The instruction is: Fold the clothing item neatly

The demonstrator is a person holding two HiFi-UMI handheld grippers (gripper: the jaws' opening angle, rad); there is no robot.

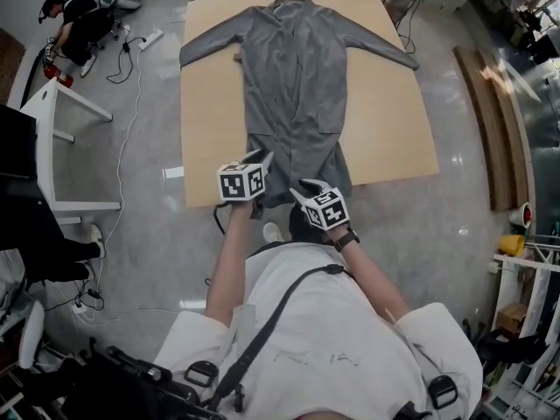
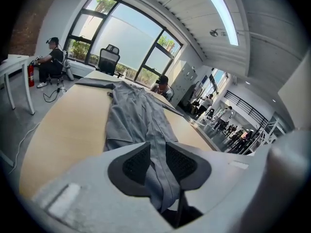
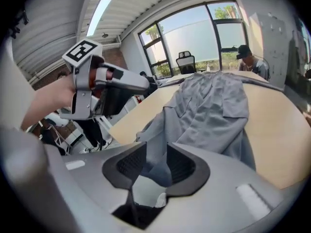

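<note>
Grey garment [image 1: 293, 77]: spread flat along the wooden counter [image 1: 385, 138], hem at its near edge.
Left tongs [image 2: 158, 154]: clenched on the hem.
Right tongs [image 3: 156, 157]: parted, hem loose between them.

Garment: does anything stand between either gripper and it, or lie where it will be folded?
Nothing visible does. The left gripper grips the garment at its near hem; the right gripper has hem cloth between its open jaws. Nothing else lies on the garment or the table.
</note>
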